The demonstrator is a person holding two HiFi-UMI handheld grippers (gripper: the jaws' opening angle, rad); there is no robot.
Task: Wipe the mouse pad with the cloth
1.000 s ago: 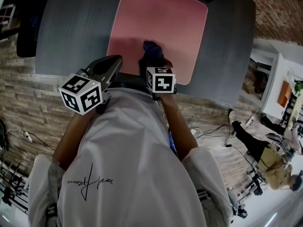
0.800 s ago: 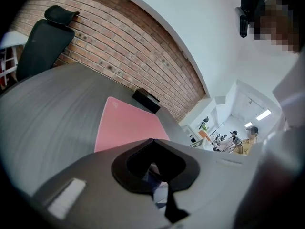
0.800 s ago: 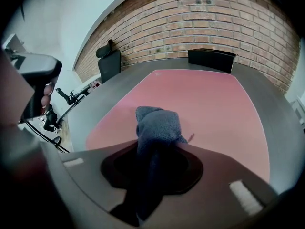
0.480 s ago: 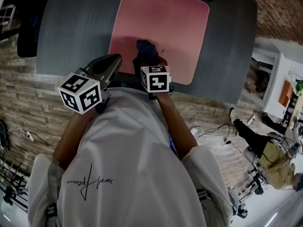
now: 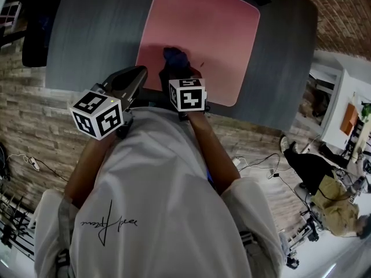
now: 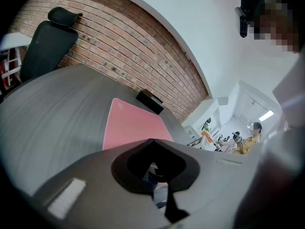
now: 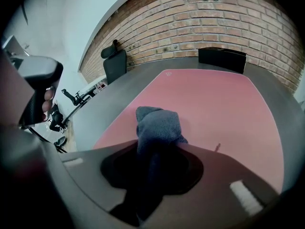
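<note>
The right gripper's (image 7: 153,151) jaws are clamped on the cloth (image 7: 157,124), a dark blue-grey bunch that sticks out past the jaw tips and rests on the pad (image 7: 214,109). In the head view the right gripper (image 5: 174,72) sits over the pad's (image 5: 208,33) near-left part, with the cloth (image 5: 173,56) just ahead of it, close to the pad's left edge and not far from its near edge. A small dark mark (image 7: 218,147) lies on the pad just right of the cloth.

The left gripper's (image 6: 151,141) jaws are together, tips meeting, with nothing between them. In the head view the left gripper (image 5: 139,73) hangs over the near edge of the counter (image 5: 93,33), just left of the pad's near-left corner and beside the right gripper, off the pad.

The pad is pink with rounded corners and lies flat on the grey counter, tilted a little against its edges. At the counter's far edge, beyond the pad, stands a black box (image 7: 222,59). A black chair (image 7: 114,61) is at the counter's left end, in front of a brick wall (image 7: 228,18). Off to the right, on the floor, is another person (image 5: 331,197).
</note>
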